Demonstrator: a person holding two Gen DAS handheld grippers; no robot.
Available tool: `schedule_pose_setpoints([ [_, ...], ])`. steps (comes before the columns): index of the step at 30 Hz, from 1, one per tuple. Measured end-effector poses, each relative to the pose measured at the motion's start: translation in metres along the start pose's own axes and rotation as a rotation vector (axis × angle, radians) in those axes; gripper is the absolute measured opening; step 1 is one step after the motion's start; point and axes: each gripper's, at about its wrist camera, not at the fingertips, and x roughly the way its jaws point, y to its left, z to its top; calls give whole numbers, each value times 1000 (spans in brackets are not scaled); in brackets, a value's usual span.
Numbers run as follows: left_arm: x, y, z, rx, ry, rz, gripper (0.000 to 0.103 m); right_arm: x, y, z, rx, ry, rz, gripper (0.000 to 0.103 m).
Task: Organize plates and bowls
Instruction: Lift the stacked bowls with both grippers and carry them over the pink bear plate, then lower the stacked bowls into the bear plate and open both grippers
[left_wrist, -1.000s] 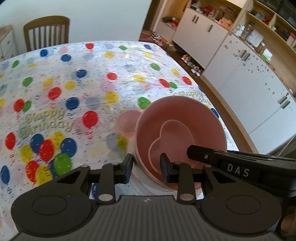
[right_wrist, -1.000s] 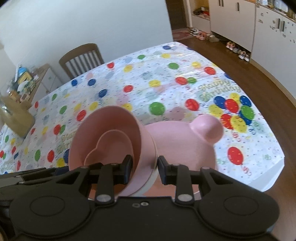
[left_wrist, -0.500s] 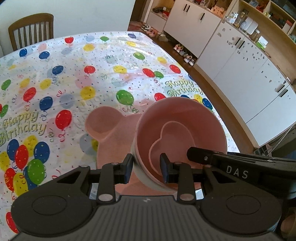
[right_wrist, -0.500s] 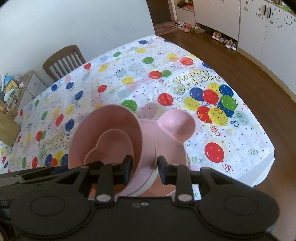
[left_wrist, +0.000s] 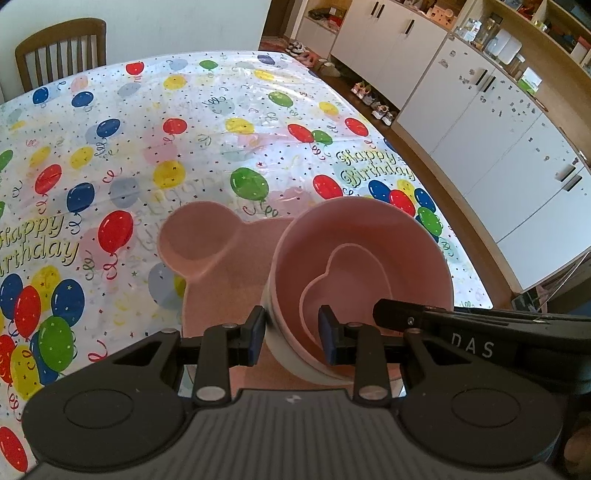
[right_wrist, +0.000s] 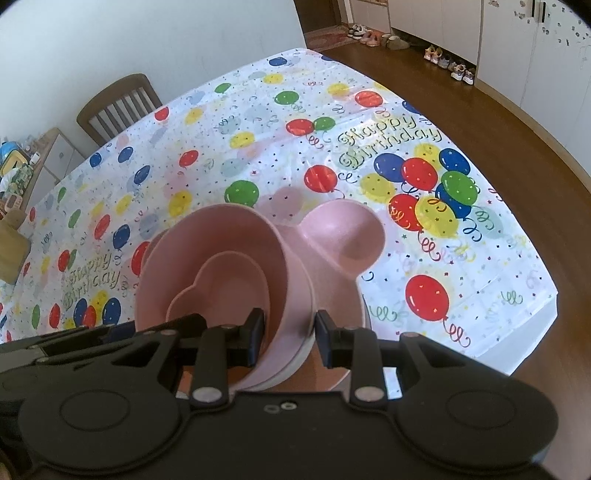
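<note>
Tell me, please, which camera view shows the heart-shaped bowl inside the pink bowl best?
The left wrist view: the heart-shaped bowl shows almost its whole outline there, inside the pink bowl. The right wrist view shows the heart-shaped bowl more obliquely, its near end hidden behind the tongs.

Balloon-print plastic tablecloth (left_wrist: 155, 122): covers the table. Pink bear-shaped plate with round ears (left_wrist: 207, 240): above the cloth near its front corner. Pink round bowl (left_wrist: 369, 236): on the plate, between its ears. Small pink heart-shaped dish (left_wrist: 351, 273): inside the bowl. Wooden slat-back chair (left_wrist: 59, 48): behind the table's far edge. White cabinets (left_wrist: 498, 147): right of the table, across the wooden floor (right_wrist: 498, 122). Shoes (right_wrist: 447, 61): along the cabinets' foot.
</note>
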Motion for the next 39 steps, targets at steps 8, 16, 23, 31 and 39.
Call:
schedule_pose_setpoints([
  [8,3,3,-1,-6,-21,-5,29,7,-1,-4,-14,18,2,29],
  [16,9,7,-4,-12,-8,8,29,10,-1,-6,-22,29,15,29],
  [23,11,10,-8,-26,8,15,29,10,2,-7,-44,31,25,30],
  [31,9,13,-11,-46,6,48,30,8,0,-7,-64,41,34,35],
  [39,-3,13,-19,-73,-18,87,34,-4,-3,-8,-106,10,45,37],
])
